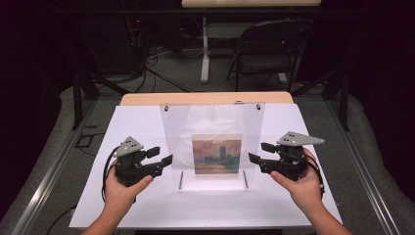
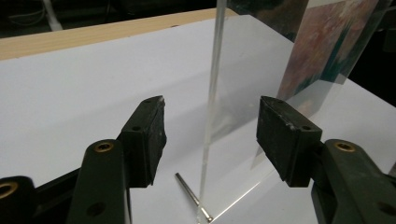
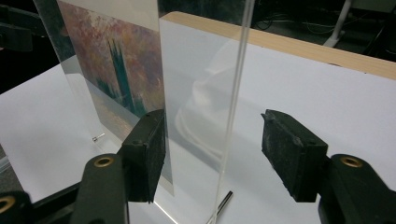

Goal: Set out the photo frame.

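A clear frame (image 1: 212,147) stands upright on the white sheet (image 1: 147,205) that covers the table (image 1: 205,98), midway between the sheet's left and right edges and nearer its far edge than its near one. A small painted picture (image 1: 217,154) sits in the lower middle of the frame, and two thin metal pins (image 1: 181,179) lie at the frame's foot, one toward each lower corner. The left gripper (image 1: 164,156) is just off the frame's left edge and the right gripper (image 1: 257,152) just off its right edge, each held in a hand (image 1: 120,188) that comes in over the sheet's near edge. In the left gripper view the jaws stand wide apart with the frame's thin edge (image 2: 212,93) rising in the gap between them, clear of both pads; a pin (image 2: 192,196) lies on the sheet just below. In the right gripper view the jaws are likewise spread, the frame's edge (image 3: 236,93) standing between them with bare room toward the right pad, while the left pad sits close by the pane's face; whether it touches I cannot tell. Neither gripper grips anything. The sheet lies bare to the left and right of the frame out to its side edges, and between the frame and the near edge. Beyond the far edge a strip of wood shows, then floor, cables and a chair (image 1: 266,46).
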Tool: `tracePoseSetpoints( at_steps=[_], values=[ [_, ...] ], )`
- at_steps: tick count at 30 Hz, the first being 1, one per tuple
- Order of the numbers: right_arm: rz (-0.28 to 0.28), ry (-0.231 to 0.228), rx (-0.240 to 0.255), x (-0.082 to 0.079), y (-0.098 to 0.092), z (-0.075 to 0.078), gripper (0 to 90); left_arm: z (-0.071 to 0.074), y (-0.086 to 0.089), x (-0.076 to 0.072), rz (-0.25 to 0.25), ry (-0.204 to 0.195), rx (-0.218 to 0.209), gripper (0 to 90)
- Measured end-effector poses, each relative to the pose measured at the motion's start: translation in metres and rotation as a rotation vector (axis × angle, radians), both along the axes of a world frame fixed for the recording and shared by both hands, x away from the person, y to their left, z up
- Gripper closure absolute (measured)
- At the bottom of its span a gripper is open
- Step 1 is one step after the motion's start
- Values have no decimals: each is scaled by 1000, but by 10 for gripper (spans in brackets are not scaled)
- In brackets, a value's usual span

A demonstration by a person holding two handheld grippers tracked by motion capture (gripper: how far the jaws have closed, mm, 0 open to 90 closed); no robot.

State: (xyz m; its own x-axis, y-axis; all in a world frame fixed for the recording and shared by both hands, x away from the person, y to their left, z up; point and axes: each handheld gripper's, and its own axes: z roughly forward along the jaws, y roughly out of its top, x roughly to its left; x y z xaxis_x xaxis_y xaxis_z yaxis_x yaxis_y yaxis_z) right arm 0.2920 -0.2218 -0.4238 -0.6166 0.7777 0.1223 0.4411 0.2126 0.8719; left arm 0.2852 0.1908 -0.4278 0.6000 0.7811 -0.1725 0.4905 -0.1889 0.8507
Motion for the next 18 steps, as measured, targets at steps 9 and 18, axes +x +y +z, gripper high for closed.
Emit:
tracePoseSetpoints(
  at_steps=[9, 18],
  values=[
    [-69, -48, -18, -13, -21, -2, 385, -7, 18, -11, 61, -27, 7, 387],
    [-148, -60, -20, -32, -46, -13, 382, -18, 44, -24, 146, -18, -51, 377]
  ],
)
